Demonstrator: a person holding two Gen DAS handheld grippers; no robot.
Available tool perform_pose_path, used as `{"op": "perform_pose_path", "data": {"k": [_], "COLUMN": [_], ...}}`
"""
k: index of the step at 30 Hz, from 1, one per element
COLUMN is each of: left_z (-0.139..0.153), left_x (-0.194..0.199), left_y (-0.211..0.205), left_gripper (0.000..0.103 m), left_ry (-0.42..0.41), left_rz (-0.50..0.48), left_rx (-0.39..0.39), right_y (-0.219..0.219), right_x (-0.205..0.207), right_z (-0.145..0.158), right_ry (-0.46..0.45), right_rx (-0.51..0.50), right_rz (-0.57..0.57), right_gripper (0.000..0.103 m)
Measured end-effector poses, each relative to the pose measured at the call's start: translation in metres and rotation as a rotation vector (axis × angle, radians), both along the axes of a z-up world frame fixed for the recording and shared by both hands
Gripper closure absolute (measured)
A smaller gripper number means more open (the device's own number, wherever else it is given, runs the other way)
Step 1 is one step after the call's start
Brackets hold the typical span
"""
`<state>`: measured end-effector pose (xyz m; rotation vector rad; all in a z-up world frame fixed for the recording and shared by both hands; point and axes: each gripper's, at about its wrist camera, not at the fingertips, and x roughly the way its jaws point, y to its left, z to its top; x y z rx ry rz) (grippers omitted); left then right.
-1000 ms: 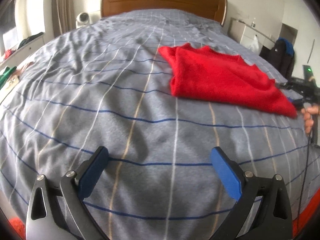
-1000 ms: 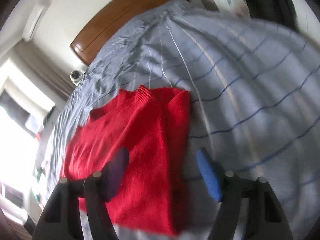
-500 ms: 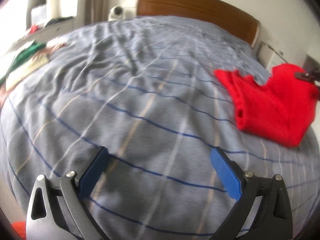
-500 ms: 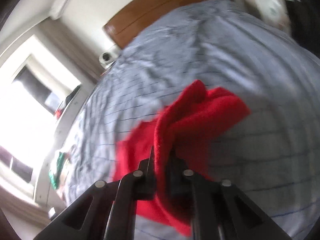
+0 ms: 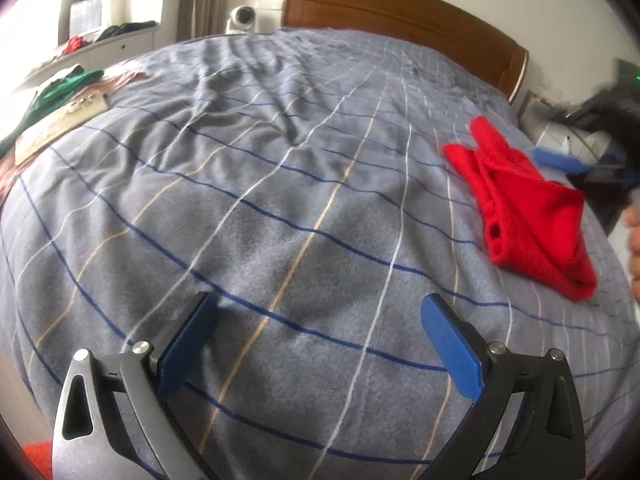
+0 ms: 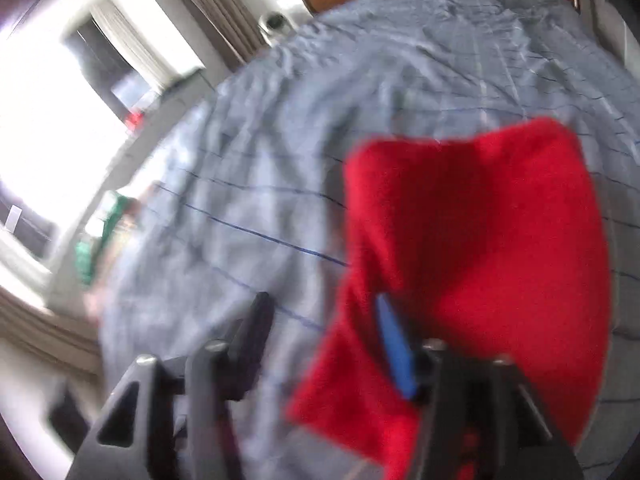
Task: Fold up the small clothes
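Over the bed (image 5: 280,184), left gripper (image 5: 320,344) low, jaws spread, right gripper (image 6: 326,332) jaws released above folded red sweater (image 6: 480,232).

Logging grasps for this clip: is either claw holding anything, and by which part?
Nothing is held. Both the left claw and right claw are open; the red garment lies released on the bed.

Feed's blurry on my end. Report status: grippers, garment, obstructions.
Left gripper open, empty, over the bedspread. Right gripper open, beside the red sweater. Sweater folded over, lying loose on the bed. Nothing in the way.
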<state>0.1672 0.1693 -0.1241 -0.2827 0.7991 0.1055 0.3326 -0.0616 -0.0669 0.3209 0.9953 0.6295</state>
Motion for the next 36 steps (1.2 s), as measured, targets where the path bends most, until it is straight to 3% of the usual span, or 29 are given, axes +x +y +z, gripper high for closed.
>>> {"op": "perform_pose_path", "data": {"k": [2,3,6,8,10,14,16,19,22,25,27,30,32,33,34,36], "left_z": [0.000,0.000,-0.001,-0.002,-0.002,-0.004,-0.004,-0.004,-0.005,-0.006,-0.006,-0.007,-0.001,0.004,0.010,0.031], "left_x": [0.001,0.003,0.006,0.006,0.006,0.006,0.005,0.003,0.005,0.006,0.007,0.005,-0.002,-0.006,-0.007,-0.002], "left_y": [0.003,0.004,0.005,0.004,0.001,-0.004,-0.004,-0.003,-0.003,-0.006,-0.009,-0.016,-0.023,-0.026,-0.027,-0.033], "left_gripper": [0.001,0.001,0.001,0.001,0.001,0.001,0.001,0.001,0.001,0.001,0.001,0.001,0.001,0.001,0.001,0.001], "left_ry": [-0.002,-0.003,-0.001,0.000,0.002,0.004,0.004,0.002,0.004,0.009,0.013,0.025,0.035,0.029,0.019,-0.030], "left_rz": [0.010,0.013,0.022,0.023,0.020,0.007,0.001,-0.008,-0.006,-0.005,-0.010,-0.020,-0.049,-0.073,-0.092,-0.140], "left_rx": [-0.028,-0.039,-0.052,-0.044,-0.028,0.011,0.018,0.021,0.024,0.031,0.042,0.077,0.092,0.075,0.052,-0.030], "right_y": [-0.019,-0.027,-0.053,-0.057,-0.046,0.005,0.021,0.020,-0.008,-0.046,-0.066,-0.081,-0.089,-0.092,-0.097,-0.110], "right_x": [-0.009,-0.012,-0.017,-0.017,-0.021,-0.041,-0.053,-0.060,-0.075,-0.093,-0.093,-0.088,-0.099,-0.104,-0.108,-0.114], "right_z": [0.026,0.035,0.044,0.026,0.006,-0.048,-0.057,-0.042,-0.008,0.006,-0.010,-0.060,-0.059,-0.056,-0.052,-0.043], "right_ry": [-0.052,-0.086,-0.170,-0.139,-0.118,-0.068,-0.105,-0.151,-0.212,-0.266,-0.223,-0.063,-0.101,-0.102,-0.097,-0.104], "right_rx": [0.096,0.094,-0.062,-0.178,-0.218,-0.265,-0.322,-0.325,-0.266,-0.291,-0.334,-0.353,-0.316,-0.290,-0.252,-0.186], "right_rz": [0.000,-0.016,-0.128,-0.150,-0.101,0.036,0.062,0.066,0.035,-0.042,-0.076,-0.077,-0.107,-0.117,-0.122,-0.142], "right_gripper": [0.041,0.038,0.038,0.045,0.067,0.069,0.068,0.069,0.068,0.067,0.067,0.066,0.066,0.058,0.041,0.022]}}
